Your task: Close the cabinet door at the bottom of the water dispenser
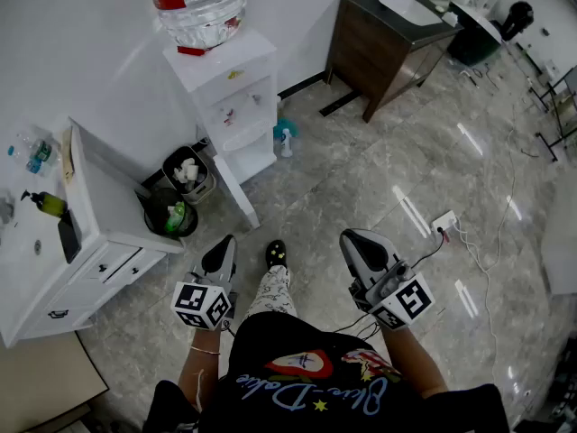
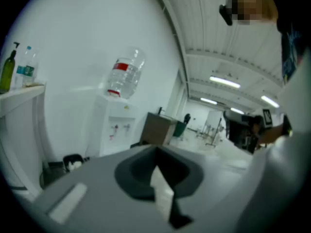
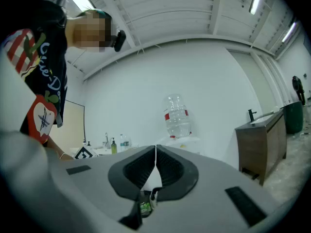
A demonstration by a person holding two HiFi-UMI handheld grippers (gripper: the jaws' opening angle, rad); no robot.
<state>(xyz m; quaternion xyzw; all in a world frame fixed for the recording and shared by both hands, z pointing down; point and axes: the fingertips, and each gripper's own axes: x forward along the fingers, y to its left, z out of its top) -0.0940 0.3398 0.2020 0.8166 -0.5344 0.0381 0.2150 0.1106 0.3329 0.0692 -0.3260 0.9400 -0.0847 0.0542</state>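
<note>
Head view: the water dispenser (image 1: 225, 97) is seen at the upper left of the frame; its bottom cabinet door (image 1: 234, 190) is swung open; the left hand-held gripper (image 1: 223, 244) and right hand-held gripper (image 1: 354, 239) are held at the lower centre, well apart from the door; both are clenched, with nothing grasped.

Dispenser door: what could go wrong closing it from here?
1. The door stands open with bins close beside it; a tool swinging in could knock them.
2. Left tool and right tool are shut; a tip push may slip off the door's thin edge.
3. A hard shove could rock the bottle on top.
</note>
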